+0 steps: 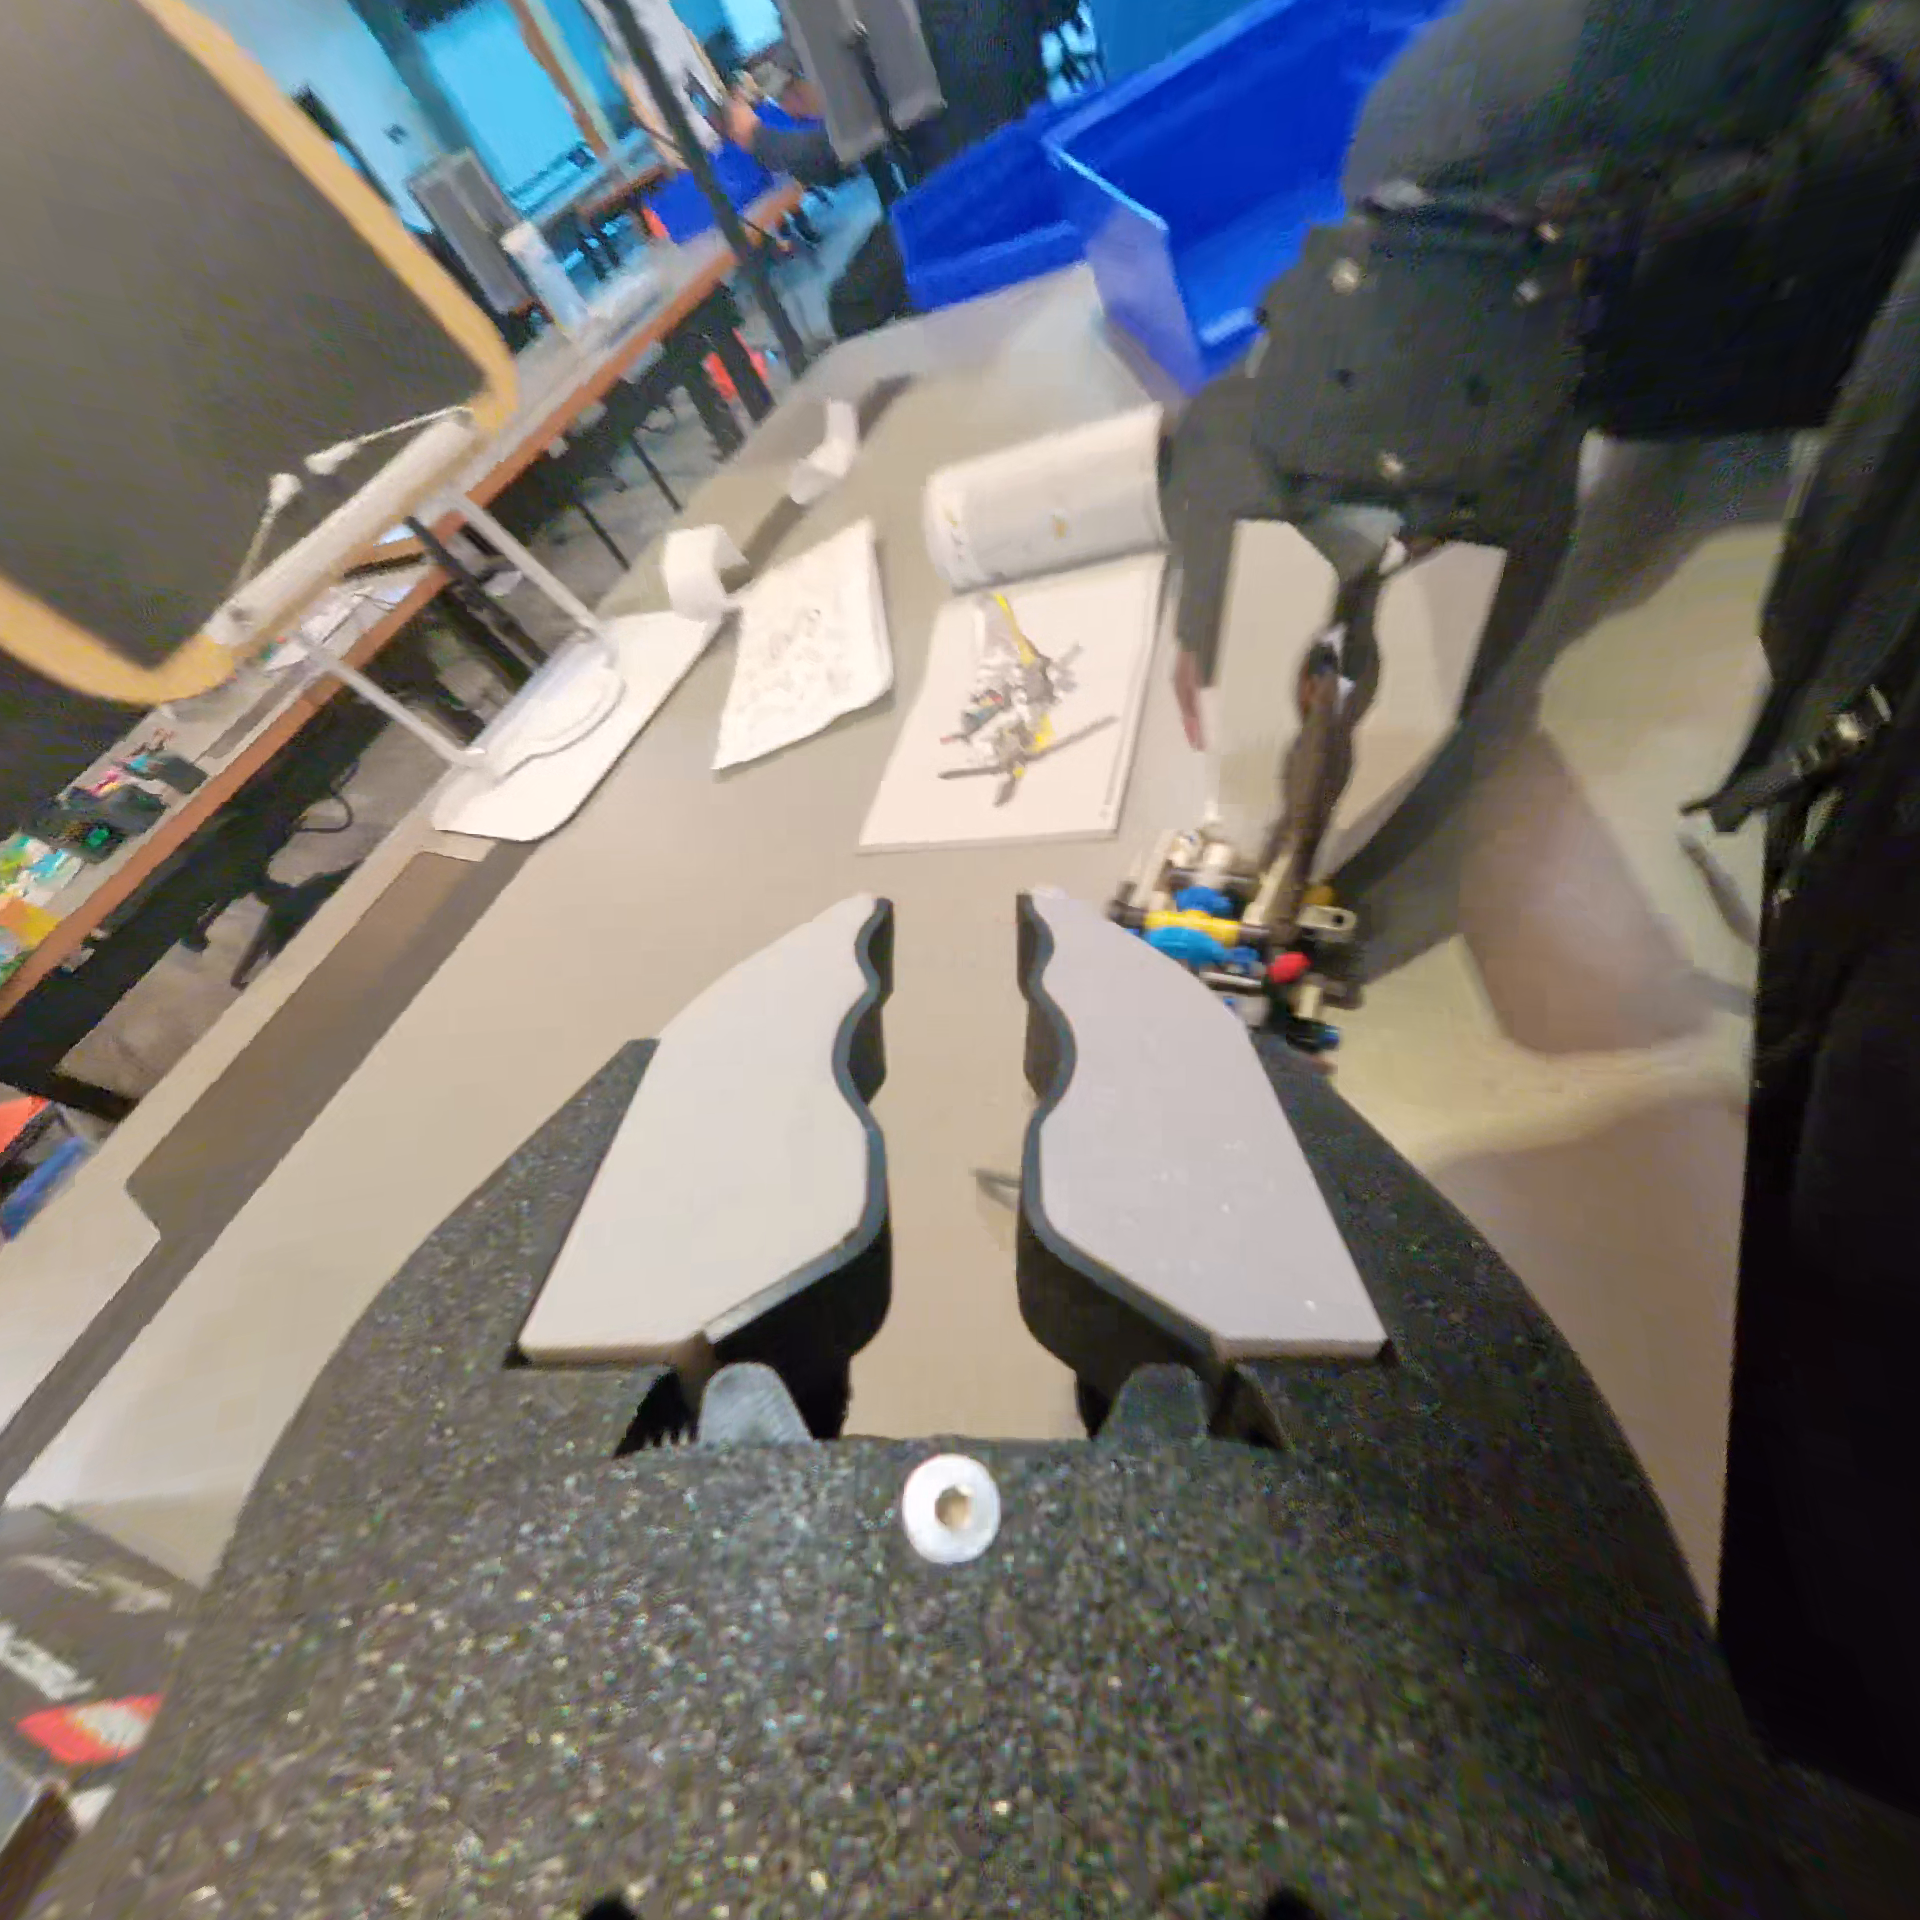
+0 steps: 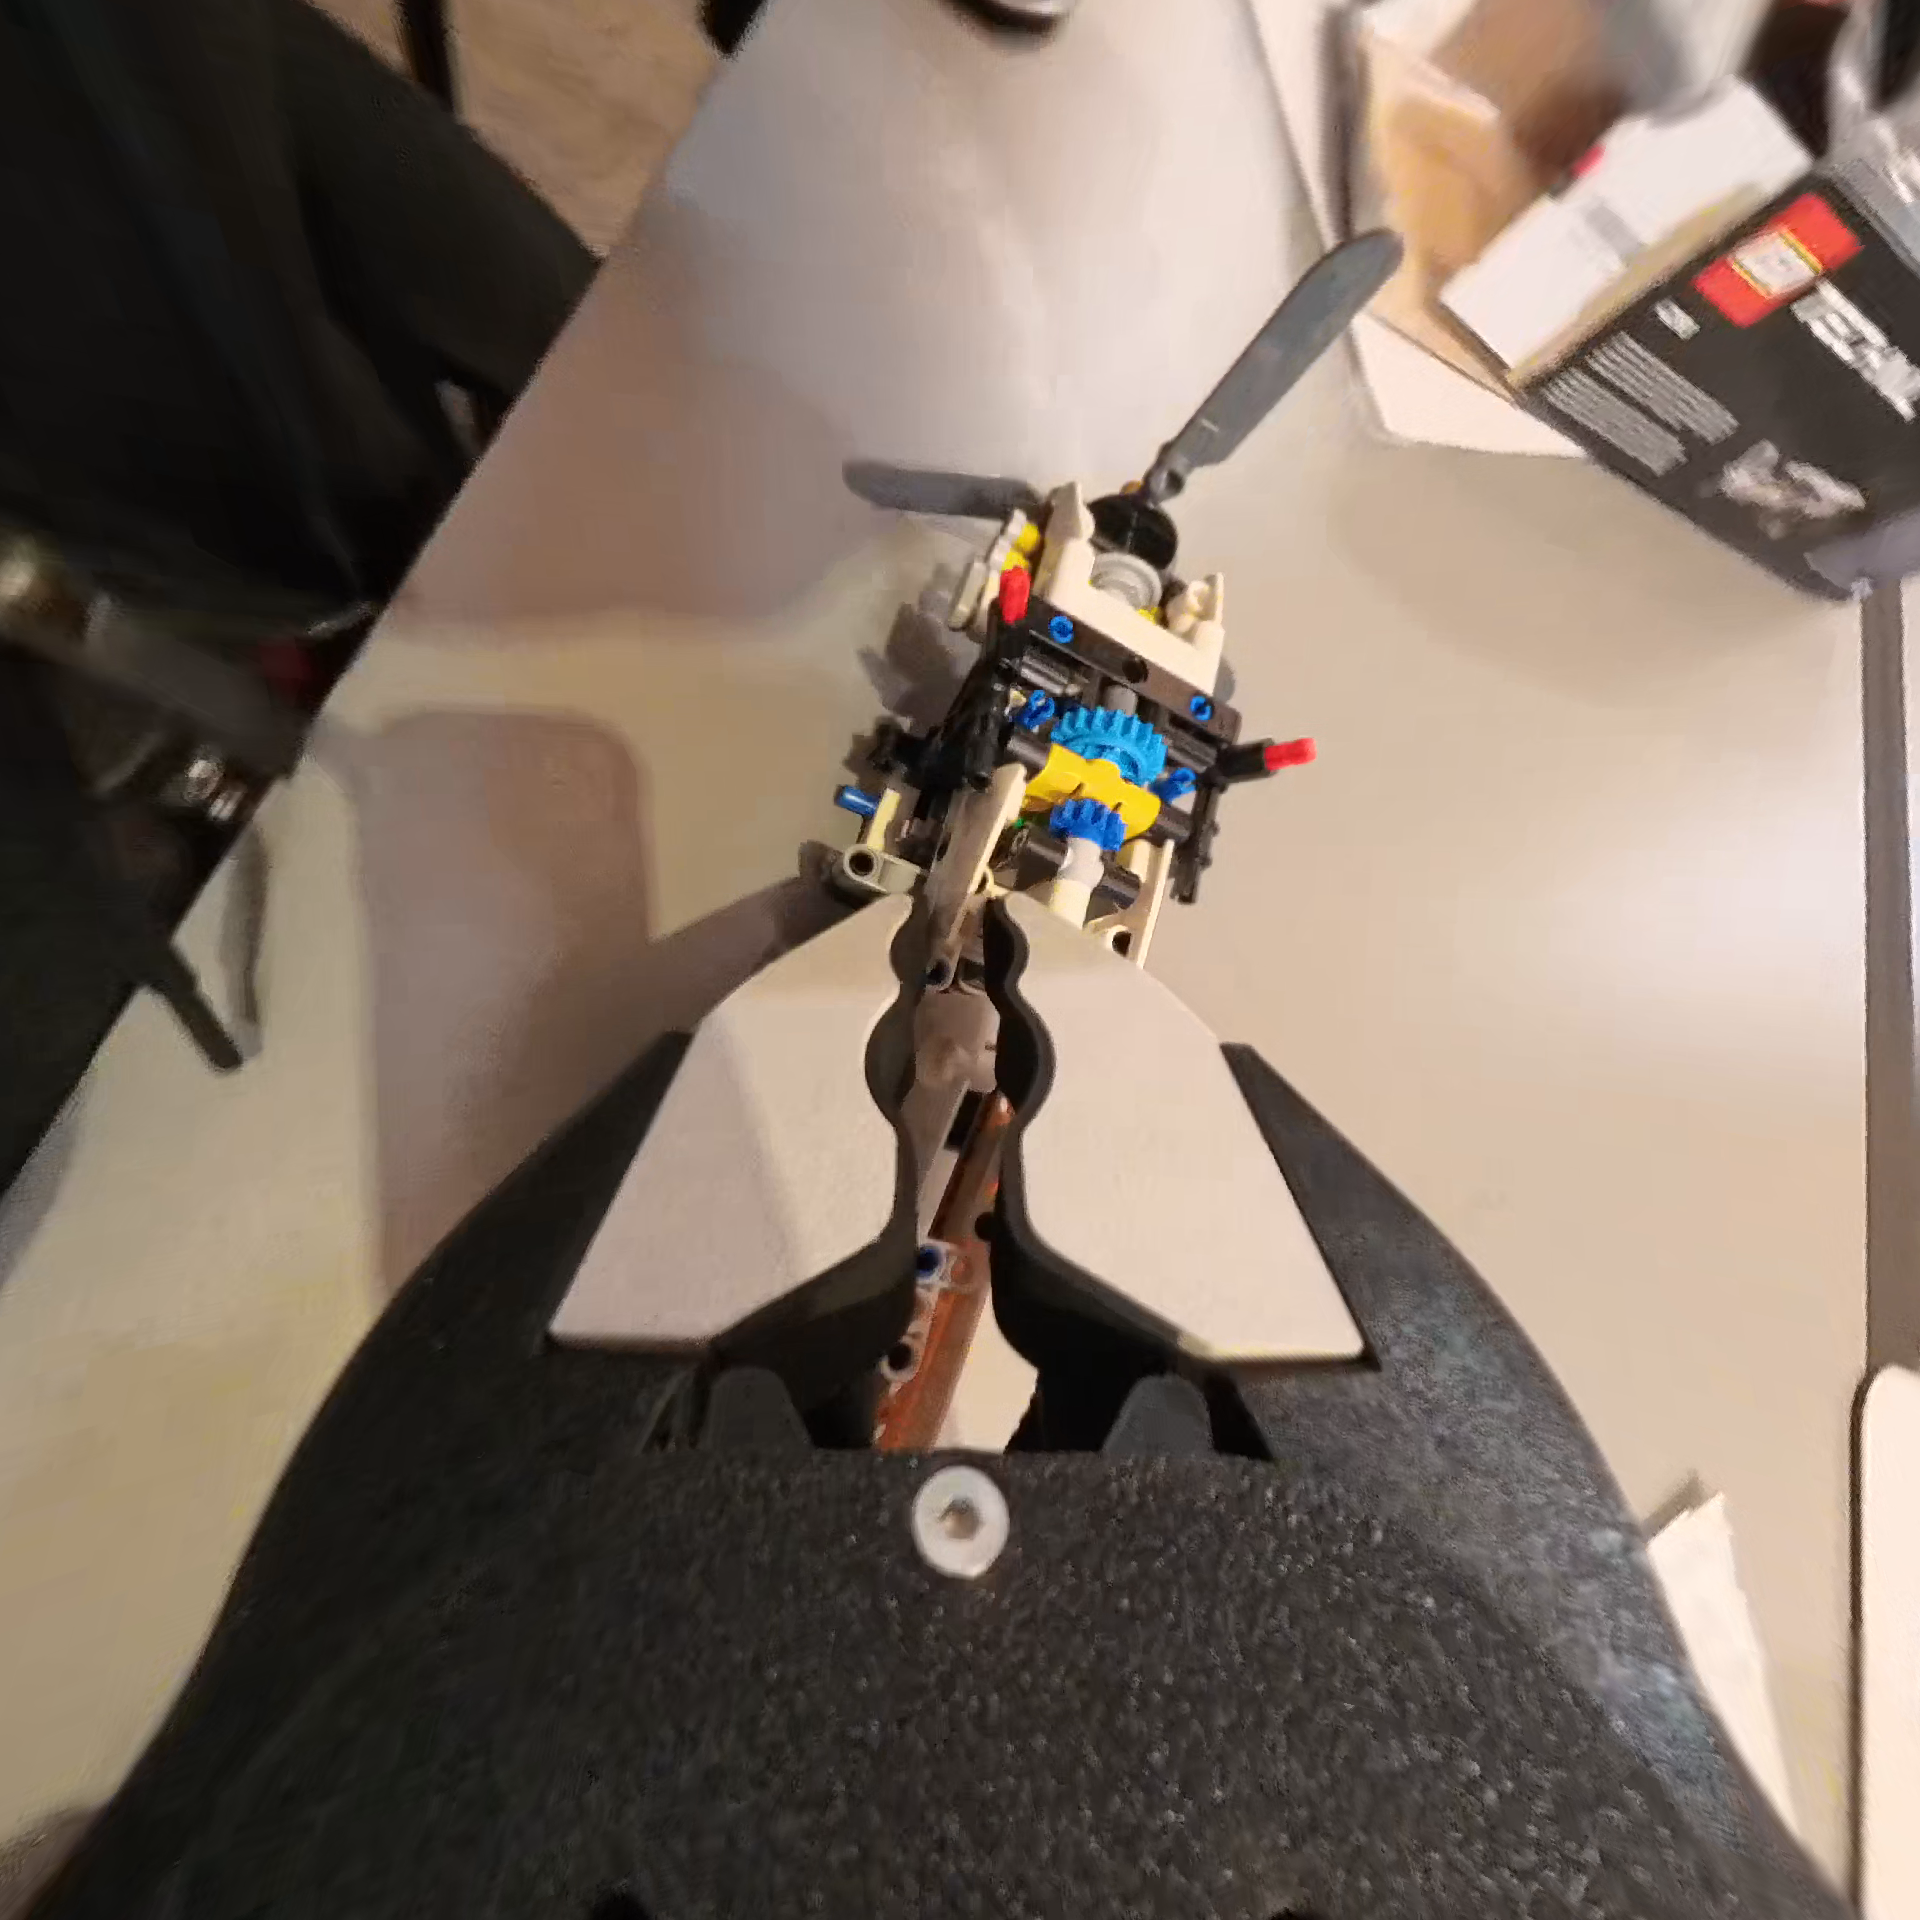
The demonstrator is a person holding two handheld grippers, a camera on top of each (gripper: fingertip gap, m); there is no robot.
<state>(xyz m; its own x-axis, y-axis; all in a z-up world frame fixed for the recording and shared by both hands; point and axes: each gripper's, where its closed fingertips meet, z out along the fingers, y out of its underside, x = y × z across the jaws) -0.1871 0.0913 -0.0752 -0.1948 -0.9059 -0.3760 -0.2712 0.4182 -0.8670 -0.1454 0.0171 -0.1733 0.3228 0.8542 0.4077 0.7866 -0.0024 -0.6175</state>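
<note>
My left gripper (image 1: pixel 954 909) is open and empty above the grey table (image 1: pixel 665 935). Just to its right stands a small building-brick model (image 1: pixel 1216 925) with blue gears, a yellow part and red pins. In the right wrist view my right gripper (image 2: pixel 948 925) is shut on a tan beam (image 2: pixel 961 862) at the near end of this model (image 2: pixel 1101 727). Both pads press on the beam. Grey propeller blades (image 2: pixel 1278 353) stick out at the model's far end. In the left wrist view the right gripper comes down on the model from above, blurred.
An open instruction booklet (image 1: pixel 1029 707) and a loose printed sheet (image 1: pixel 805 644) lie beyond the left gripper. White plastic packaging (image 1: pixel 561 727) lies at the left. Blue bins (image 1: pixel 1143 208) stand at the back. A black box (image 2: pixel 1745 384) stands at the far right of the model. A person in dark clothes (image 1: pixel 1849 935) is at the right. The grippers' ends are close to 12 cm from one another.
</note>
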